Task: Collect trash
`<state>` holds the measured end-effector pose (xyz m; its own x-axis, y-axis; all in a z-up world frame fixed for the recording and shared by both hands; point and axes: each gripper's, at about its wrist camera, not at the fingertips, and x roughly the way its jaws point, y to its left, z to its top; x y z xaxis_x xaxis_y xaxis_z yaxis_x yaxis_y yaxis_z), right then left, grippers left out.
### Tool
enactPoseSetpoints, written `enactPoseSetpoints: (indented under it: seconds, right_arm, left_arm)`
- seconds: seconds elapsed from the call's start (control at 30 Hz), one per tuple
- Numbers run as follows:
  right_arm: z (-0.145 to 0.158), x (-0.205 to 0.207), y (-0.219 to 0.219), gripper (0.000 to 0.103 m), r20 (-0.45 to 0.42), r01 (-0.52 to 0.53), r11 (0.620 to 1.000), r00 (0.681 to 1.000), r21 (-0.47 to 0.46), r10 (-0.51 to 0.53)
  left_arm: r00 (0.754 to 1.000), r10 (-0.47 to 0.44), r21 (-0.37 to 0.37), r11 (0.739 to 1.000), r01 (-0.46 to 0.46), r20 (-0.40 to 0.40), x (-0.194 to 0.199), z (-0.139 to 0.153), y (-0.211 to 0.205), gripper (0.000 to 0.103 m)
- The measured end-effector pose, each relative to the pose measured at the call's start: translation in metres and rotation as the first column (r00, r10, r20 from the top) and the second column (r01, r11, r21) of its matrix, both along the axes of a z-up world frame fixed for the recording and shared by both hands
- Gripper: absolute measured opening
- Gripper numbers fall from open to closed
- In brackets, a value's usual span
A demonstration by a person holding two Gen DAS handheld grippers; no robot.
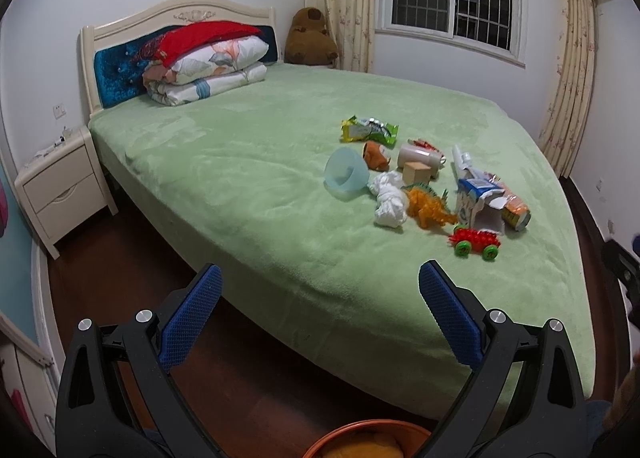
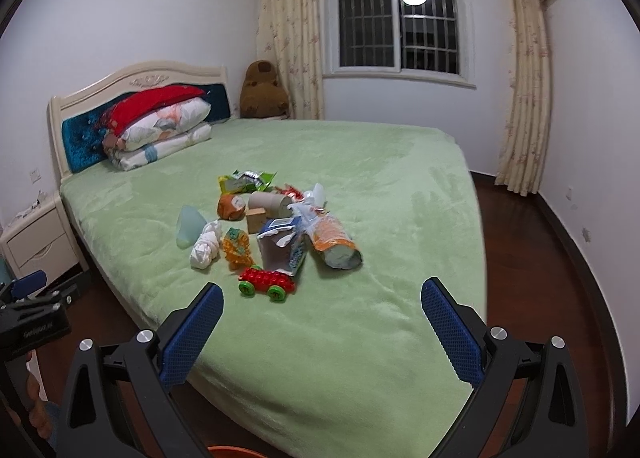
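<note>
A heap of trash and toys lies on the green bed (image 1: pixel 248 177), toward its foot end. The torn milk carton (image 2: pixel 282 248) lies on its side, its ripped open end facing the foot of the bed and its long axis running up toward the headboard. Touching its right side, an orange snack bag (image 2: pixel 334 244) lies lengthwise, slanting the same way. A green wrapper (image 1: pixel 370 129) lies flat at the far edge of the heap, long side across the bed. A crumpled white tissue (image 1: pixel 388 199) sits between a blue cup (image 1: pixel 346 173) and an orange toy dinosaur (image 1: pixel 428 207). The left gripper (image 1: pixel 320 314) hangs over the bed's edge, spread wide, holding nothing. The right gripper (image 2: pixel 322 322) is equally wide and empty above the blanket, near a red toy car (image 2: pixel 266 282). An orange bin (image 1: pixel 368 440) sits below.
</note>
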<state>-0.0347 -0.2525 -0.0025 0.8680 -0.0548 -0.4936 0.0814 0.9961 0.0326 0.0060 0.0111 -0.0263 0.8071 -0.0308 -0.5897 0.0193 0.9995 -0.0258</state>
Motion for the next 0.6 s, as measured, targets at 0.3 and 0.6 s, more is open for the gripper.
enactPoseSetpoints:
  seconds: [0.3, 0.6]
  right_arm:
    - [-0.033, 0.119, 0.019, 0.098, -0.17, -0.058, 0.996, 0.983, 0.062, 0.068]
    - [-0.065, 0.21, 0.029, 0.05, -0.341, 0.009, 0.999, 0.94, 0.048, 0.008]
  left_arm:
    - [0.998, 0.019, -0.016, 1.0, -0.02, -0.054, 0.015, -0.02, 0.018, 0.096]
    - [0.994, 0.062, -0.038, 0.997, -0.066, -0.088, 0.026, -0.034, 0.043, 0.096]
